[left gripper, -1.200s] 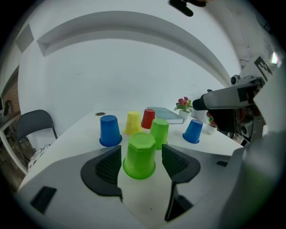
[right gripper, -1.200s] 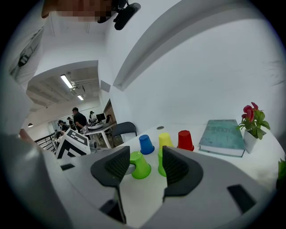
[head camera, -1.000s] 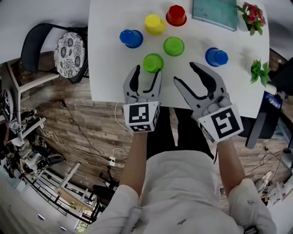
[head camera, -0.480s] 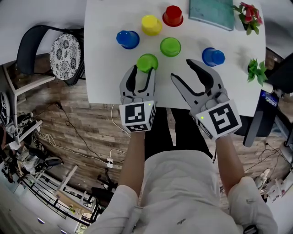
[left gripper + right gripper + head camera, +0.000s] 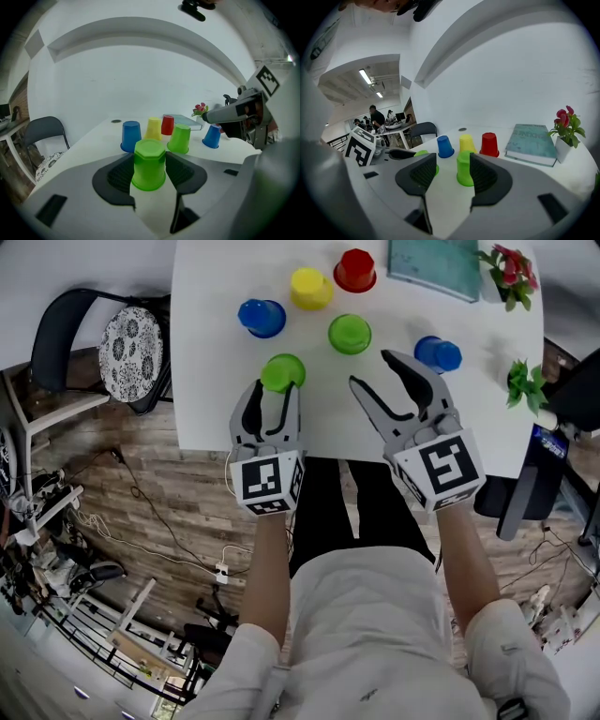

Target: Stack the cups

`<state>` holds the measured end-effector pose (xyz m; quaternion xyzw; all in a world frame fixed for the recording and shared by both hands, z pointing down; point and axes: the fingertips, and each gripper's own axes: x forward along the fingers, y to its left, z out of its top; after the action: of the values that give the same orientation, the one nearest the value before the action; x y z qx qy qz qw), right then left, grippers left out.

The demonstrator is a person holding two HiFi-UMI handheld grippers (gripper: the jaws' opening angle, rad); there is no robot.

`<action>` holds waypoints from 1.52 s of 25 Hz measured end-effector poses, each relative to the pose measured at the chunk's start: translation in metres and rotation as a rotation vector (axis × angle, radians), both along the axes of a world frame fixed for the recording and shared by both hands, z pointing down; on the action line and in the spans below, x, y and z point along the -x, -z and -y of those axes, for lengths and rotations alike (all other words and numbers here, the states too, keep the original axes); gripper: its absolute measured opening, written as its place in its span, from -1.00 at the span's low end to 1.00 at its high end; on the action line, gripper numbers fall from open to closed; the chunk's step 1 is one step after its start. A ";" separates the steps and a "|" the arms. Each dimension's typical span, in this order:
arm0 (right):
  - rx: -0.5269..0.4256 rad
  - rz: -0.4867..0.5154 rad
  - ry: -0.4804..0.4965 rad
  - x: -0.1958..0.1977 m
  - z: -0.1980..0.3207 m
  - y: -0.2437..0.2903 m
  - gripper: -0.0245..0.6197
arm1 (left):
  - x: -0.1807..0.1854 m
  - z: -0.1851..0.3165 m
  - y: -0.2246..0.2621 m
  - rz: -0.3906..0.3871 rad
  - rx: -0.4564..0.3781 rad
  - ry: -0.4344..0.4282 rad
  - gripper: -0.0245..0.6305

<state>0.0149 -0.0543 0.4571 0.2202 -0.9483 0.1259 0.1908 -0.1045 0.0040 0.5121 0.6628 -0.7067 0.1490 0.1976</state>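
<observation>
Grasping of the first cup is in hand: the left hand-held gripper (image 5: 277, 390), its jaws just closed in, is clamped on the near green cup (image 5: 149, 164) at the counter (image 5: 211, 381) front edge; the right hand-held gripper (image 5: 373, 369) is held released, empty; next, a lift and a square lowering over the far green cup (image 5: 350, 334) is called for

Left table (image 5: 211, 381) strip bare, passable; centre green cup (image 5: 350, 334) obstructs mid-table; book (image 5: 441, 268), flower plant (image 5: 511, 268) crowd far right corner.

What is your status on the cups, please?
Left gripper just closed on near green cup. Right gripper open, empty. Nothing stacked yet. Nothing blocking.
</observation>
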 end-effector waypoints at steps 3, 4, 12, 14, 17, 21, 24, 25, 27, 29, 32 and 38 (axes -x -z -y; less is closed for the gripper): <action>-0.006 -0.021 -0.012 0.002 0.005 -0.006 -0.26 | 0.000 -0.002 -0.002 0.001 0.001 -0.006 -0.25; -0.010 -0.027 -0.014 0.003 0.007 -0.008 -0.26 | -0.001 -0.002 -0.002 -0.001 0.002 -0.012 -0.25; -0.037 -0.078 -0.051 0.013 0.025 -0.030 -0.26 | -0.002 -0.014 0.000 -0.015 0.001 -0.026 -0.23; -0.043 -0.097 -0.063 0.016 0.029 -0.037 -0.25 | -0.001 -0.018 0.001 -0.016 0.004 -0.022 -0.23; -0.040 -0.116 -0.063 0.022 0.032 -0.045 -0.24 | 0.000 -0.024 0.003 -0.020 0.004 -0.016 -0.23; -0.057 -0.145 -0.064 0.028 0.036 -0.051 -0.23 | 0.001 -0.029 0.007 -0.023 0.002 -0.011 -0.23; -0.056 -0.152 -0.074 0.030 0.040 -0.055 -0.24 | 0.001 -0.032 0.009 -0.024 0.000 -0.013 -0.23; -0.056 -0.153 -0.077 0.030 0.041 -0.056 -0.26 | 0.000 -0.033 0.010 -0.024 0.000 -0.015 -0.23; -0.060 -0.154 -0.078 0.030 0.043 -0.056 -0.30 | 0.000 -0.035 0.011 -0.025 0.002 -0.016 -0.23; -0.060 -0.154 -0.075 0.031 0.043 -0.056 -0.30 | 0.000 -0.036 0.012 -0.027 0.003 -0.014 -0.23; -0.050 -0.144 -0.080 0.028 0.043 -0.054 -0.29 | 0.000 -0.036 0.014 -0.027 0.002 -0.014 -0.23; -0.045 -0.119 -0.061 0.025 0.031 -0.045 -0.27 | 0.002 -0.038 0.018 -0.026 -0.003 -0.010 -0.23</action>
<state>-0.0100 -0.0854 0.5020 0.2602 -0.9307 0.0970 0.2381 -0.1062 0.0424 0.4941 0.6686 -0.7009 0.1402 0.2051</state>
